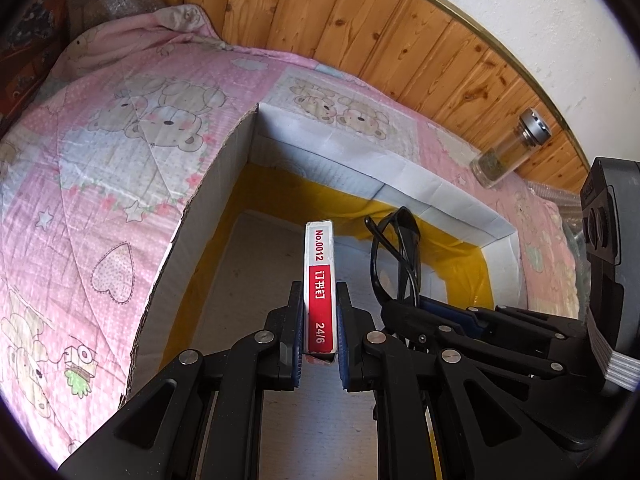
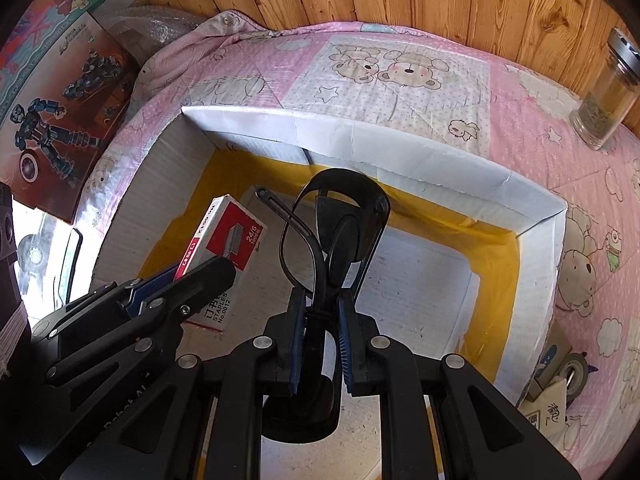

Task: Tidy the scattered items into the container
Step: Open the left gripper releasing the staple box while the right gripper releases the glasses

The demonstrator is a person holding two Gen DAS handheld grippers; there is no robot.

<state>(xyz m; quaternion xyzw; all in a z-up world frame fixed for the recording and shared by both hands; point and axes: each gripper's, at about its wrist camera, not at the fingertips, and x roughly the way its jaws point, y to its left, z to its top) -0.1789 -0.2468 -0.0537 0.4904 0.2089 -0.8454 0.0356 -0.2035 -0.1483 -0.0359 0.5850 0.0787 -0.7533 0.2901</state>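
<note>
Staple box [image 1: 319,286], narrow edge in the left wrist view: "No.0012", Chinese characters "订书钉", "24/6". The same box in the right wrist view [image 2: 230,236]: "24/6" and "1000" on the red face, "STAPLES No.0012" on the white part. Left hand-held gripper [image 2: 192,280] body carries partial lettering, not fully legible. Toy box [image 2: 60,80] print unreadable.

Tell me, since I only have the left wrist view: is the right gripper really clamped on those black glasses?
Observer: Yes, the right gripper is shut on the folded black glasses, above the open box.
Operator: Anything outside the box besides the jar?
Observer: Small items lie on the quilt by the box's right corner; I can't identify them.
Operator: And left of the quilt?
Observer: A toy carton picturing a robot.
</note>
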